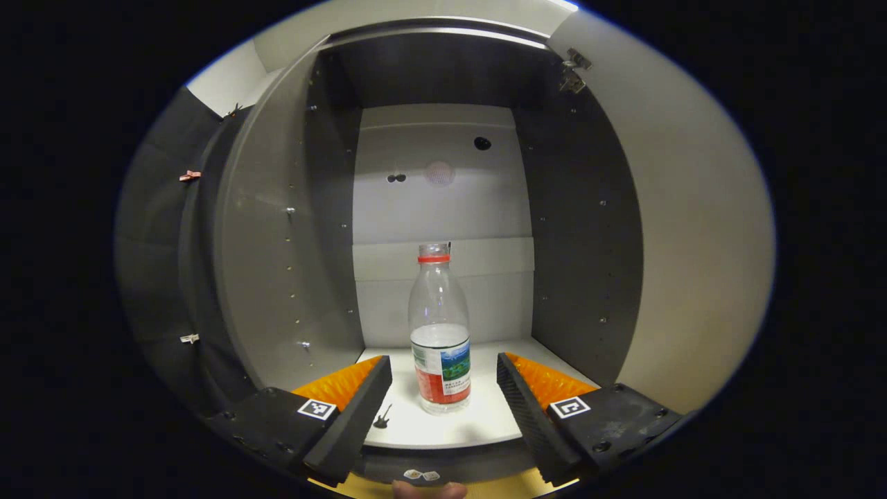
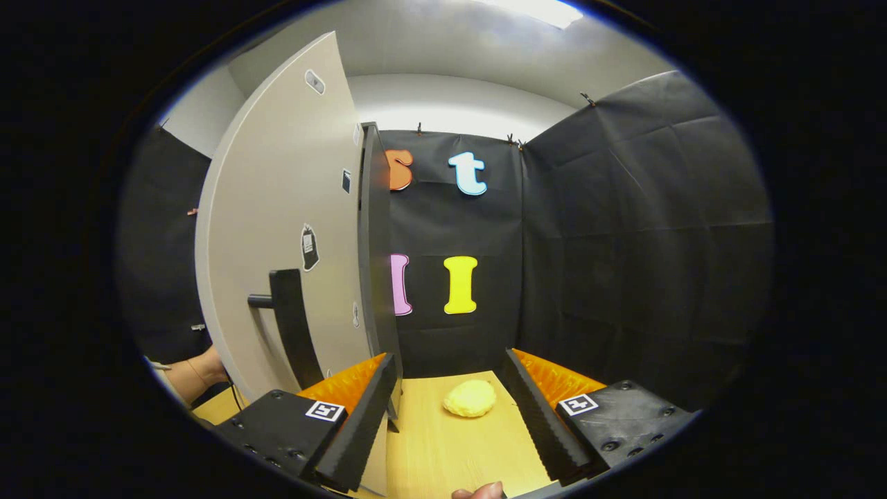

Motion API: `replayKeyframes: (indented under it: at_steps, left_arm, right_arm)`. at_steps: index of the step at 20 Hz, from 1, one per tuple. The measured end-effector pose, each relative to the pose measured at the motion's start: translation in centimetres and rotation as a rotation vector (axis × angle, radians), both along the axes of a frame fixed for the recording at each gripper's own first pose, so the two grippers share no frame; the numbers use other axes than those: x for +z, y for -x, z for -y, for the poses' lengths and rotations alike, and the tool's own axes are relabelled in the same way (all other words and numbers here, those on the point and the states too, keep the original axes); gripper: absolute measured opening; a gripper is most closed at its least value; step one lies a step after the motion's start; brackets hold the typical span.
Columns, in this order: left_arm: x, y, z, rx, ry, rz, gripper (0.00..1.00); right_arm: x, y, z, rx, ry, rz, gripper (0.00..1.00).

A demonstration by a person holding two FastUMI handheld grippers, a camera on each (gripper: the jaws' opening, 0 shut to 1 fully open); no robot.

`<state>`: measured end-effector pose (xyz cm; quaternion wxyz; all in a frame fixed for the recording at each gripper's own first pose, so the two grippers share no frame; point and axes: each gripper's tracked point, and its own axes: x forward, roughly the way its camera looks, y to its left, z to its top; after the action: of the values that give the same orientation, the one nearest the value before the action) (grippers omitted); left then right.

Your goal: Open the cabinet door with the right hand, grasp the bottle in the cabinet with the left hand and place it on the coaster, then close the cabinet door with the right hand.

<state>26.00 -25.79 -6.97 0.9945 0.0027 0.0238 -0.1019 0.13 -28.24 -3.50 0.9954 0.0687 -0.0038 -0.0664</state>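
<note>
A clear plastic bottle (image 1: 440, 333) with a red neck ring and a label stands upright on the white floor of the open cabinet (image 1: 443, 423). My left gripper (image 1: 443, 388) is open in front of it, its fingers on either side of the bottle's base and apart from it. The cabinet door (image 2: 284, 249) stands swung open at the left of the right gripper view, with its dark handle (image 2: 291, 333) near my right gripper (image 2: 450, 409), which is open and holds nothing. A yellow coaster (image 2: 470, 398) lies on the wooden table between its fingers, farther off.
The cabinet's dark side walls (image 1: 582, 229) flank the bottle closely. The open door's inner face (image 1: 693, 229) stands at the right in the left gripper view. Black cloth walls (image 2: 624, 242) close the booth behind the wooden table (image 2: 450, 450). A person's arm (image 2: 190, 378) shows left of the door.
</note>
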Motion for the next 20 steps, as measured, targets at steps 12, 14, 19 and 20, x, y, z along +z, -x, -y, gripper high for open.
replayKeyframes:
  at_steps: [12, 14, 19, 20]
  left_arm:
    - [-3.5, -8.3, 1.4, 0.055, 0.012, -0.066, 0.96]
    - [-3.5, -8.0, 1.1, 0.051, 0.034, -0.075, 0.87]
    - [-1.4, -5.9, 0.3, 0.028, 0.004, -0.029, 0.75]
    - [-0.7, -4.9, 0.0, 0.021, 0.004, -0.016, 0.75]
  right_arm:
    - [-0.7, -1.1, 2.7, -0.070, 0.109, 0.003, 0.97]
    - [-0.4, -1.1, 2.8, -0.079, 0.108, 0.007, 0.97]
    - [-0.5, -0.9, 2.6, -0.081, 0.102, -0.006, 0.97]
    - [-0.5, -0.8, 2.5, -0.084, 0.101, -0.004, 0.97]
